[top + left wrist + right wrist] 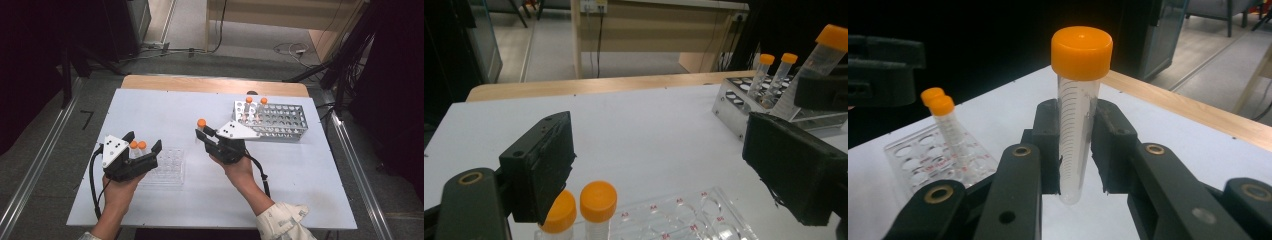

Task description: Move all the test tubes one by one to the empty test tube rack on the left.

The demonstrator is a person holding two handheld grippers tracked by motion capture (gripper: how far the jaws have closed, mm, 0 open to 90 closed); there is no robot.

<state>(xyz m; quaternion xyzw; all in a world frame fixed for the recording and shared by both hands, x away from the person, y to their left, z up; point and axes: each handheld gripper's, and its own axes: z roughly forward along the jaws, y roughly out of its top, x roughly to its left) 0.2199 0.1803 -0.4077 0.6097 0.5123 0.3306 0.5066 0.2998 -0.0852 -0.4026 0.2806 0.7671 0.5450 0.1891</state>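
Your right gripper (206,134) is clamped on an orange-capped tube (1077,107), held upright over the white table (165,107), between the metal rack (280,121) and the clear rack (167,167). Your left gripper (145,145) gapes wide, holding nothing, jaws straddling two capped tubes (596,210) standing in the clear rack. Two more tubes (774,75) stand in the metal rack.
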